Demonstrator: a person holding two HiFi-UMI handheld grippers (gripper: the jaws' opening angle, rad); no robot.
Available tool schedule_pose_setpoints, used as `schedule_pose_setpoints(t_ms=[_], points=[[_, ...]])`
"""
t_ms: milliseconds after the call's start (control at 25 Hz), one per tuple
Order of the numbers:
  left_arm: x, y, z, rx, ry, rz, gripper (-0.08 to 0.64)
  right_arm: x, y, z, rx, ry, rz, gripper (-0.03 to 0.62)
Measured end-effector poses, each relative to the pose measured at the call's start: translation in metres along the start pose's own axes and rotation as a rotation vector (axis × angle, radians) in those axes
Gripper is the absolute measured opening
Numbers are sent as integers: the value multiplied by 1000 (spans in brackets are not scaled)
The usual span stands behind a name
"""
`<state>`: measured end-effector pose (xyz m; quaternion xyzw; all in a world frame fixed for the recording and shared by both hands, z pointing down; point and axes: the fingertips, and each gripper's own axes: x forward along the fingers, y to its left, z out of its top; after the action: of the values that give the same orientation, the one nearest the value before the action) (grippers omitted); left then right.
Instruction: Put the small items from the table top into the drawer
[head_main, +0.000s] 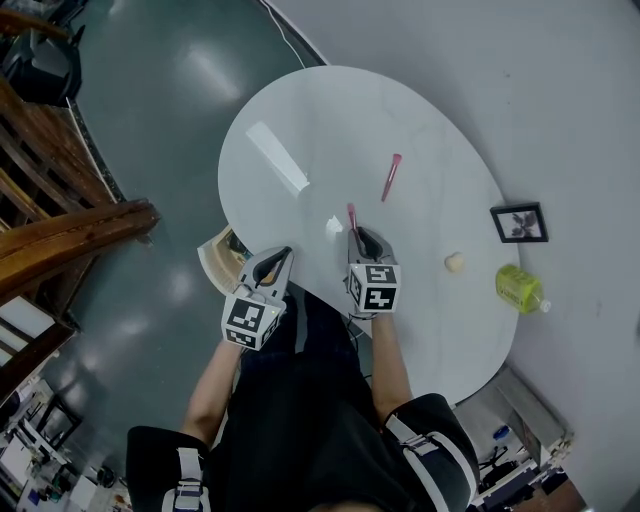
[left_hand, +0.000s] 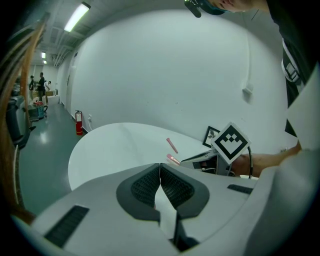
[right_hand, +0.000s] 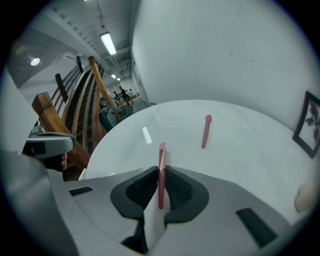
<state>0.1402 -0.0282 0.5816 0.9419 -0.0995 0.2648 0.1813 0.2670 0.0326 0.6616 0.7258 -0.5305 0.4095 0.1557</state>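
Note:
My right gripper (head_main: 356, 233) is shut on a thin pink stick (head_main: 351, 214) over the near middle of the round white table (head_main: 330, 120). In the right gripper view the stick (right_hand: 161, 167) stands upright between the pads, its tip rising past them. A second pink stick (head_main: 391, 176) lies flat farther out on the table, also visible in the right gripper view (right_hand: 206, 131). My left gripper (head_main: 281, 254) hovers at the table's near left edge, shut, with nothing between its pads (left_hand: 145, 186). An open drawer (head_main: 217, 257) shows under that edge.
A small cream lump (head_main: 455, 262) lies right of my right gripper. Beyond it stand a black picture frame (head_main: 519, 222) and a yellow-green bottle (head_main: 519, 288) near the right rim. A wooden stair rail (head_main: 70, 235) runs along the left, over grey floor.

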Motion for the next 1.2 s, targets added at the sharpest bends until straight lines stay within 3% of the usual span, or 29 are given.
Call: schedule_pose_setpoints(t_ms=[400,840,1200], points=[[-43,3,25,9,-82,58,20,-37,38,45,-84,-96,42,66],[-119,23,39,-2,-179,175,20,-74,125,90,-224,-187,153,66],[-191,44,28,-42,-241,304,20,-90,203,90,-290,-208,275,66]])
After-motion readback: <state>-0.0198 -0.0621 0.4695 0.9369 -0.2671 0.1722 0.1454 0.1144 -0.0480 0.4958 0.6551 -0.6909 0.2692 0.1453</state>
